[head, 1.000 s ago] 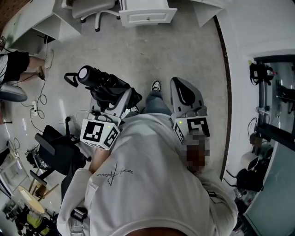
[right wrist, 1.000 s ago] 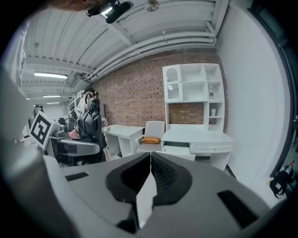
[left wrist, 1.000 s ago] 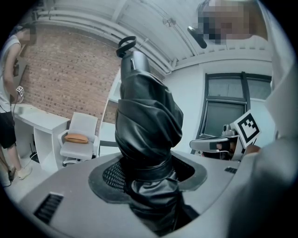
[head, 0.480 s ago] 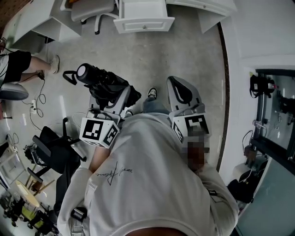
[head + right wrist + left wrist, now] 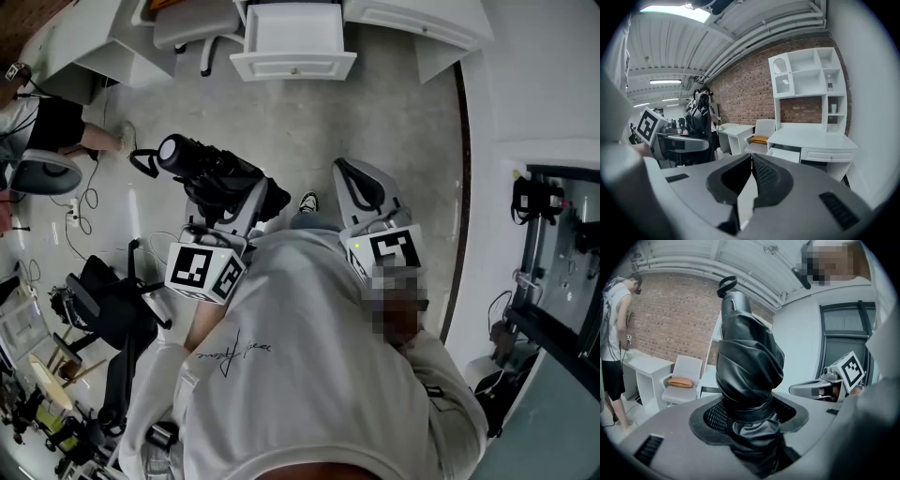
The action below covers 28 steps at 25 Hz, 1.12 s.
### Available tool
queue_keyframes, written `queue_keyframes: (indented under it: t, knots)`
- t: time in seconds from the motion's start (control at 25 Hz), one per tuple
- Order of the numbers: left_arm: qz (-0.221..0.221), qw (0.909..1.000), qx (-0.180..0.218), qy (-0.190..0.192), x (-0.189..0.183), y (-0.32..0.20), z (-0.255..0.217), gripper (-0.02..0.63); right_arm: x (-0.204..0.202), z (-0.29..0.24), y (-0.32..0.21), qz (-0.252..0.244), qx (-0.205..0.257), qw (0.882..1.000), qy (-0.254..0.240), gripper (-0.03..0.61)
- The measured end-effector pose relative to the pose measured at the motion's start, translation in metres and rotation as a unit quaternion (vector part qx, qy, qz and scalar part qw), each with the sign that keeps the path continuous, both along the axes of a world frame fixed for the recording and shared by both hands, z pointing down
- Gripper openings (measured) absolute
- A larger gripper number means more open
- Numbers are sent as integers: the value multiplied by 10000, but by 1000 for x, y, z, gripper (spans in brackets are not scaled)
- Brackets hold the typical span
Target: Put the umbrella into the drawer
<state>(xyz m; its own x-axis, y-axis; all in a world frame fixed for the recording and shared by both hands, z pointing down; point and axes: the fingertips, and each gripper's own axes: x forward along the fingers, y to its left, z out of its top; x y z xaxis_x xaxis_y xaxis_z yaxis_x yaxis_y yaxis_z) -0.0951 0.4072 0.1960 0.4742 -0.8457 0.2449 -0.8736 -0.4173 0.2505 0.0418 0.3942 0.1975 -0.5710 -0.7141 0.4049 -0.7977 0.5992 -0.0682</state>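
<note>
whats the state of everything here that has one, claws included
umbrella, folded up, held in the left claw
left claw, shut on the umbrella
right claw, shut, nothing in it
drawer, pulled open

L gripper (image 5: pixel 748 414) clamped, R gripper (image 5: pixel 751 161) closed

Office-like room: brick wall (image 5: pixel 745 89), white desk (image 5: pixel 811 138), shelf hutch (image 5: pixel 806 75), chair (image 5: pixel 763 127).

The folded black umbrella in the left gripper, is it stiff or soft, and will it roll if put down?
The umbrella probably feels soft outside, since its fabric bunches in folds. Its round shape may roll once released.
</note>
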Motion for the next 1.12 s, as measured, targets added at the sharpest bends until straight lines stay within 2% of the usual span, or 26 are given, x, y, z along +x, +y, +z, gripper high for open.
queue_keyframes:
  t: [0.48, 0.88, 1.12]
  knots:
    - [-129, 9999, 55, 14, 23, -41, 0, 256, 19, 16, -30, -399, -244, 9988, 133, 26]
    - [-170, 9999, -9, 24, 23, -69, 2, 256, 18, 25, -57, -512, -387, 9978, 166, 26]
    - [-183, 9998, -9, 84, 21, -101, 3, 256, 14, 24, -93, -551, -378, 9975, 231, 26]
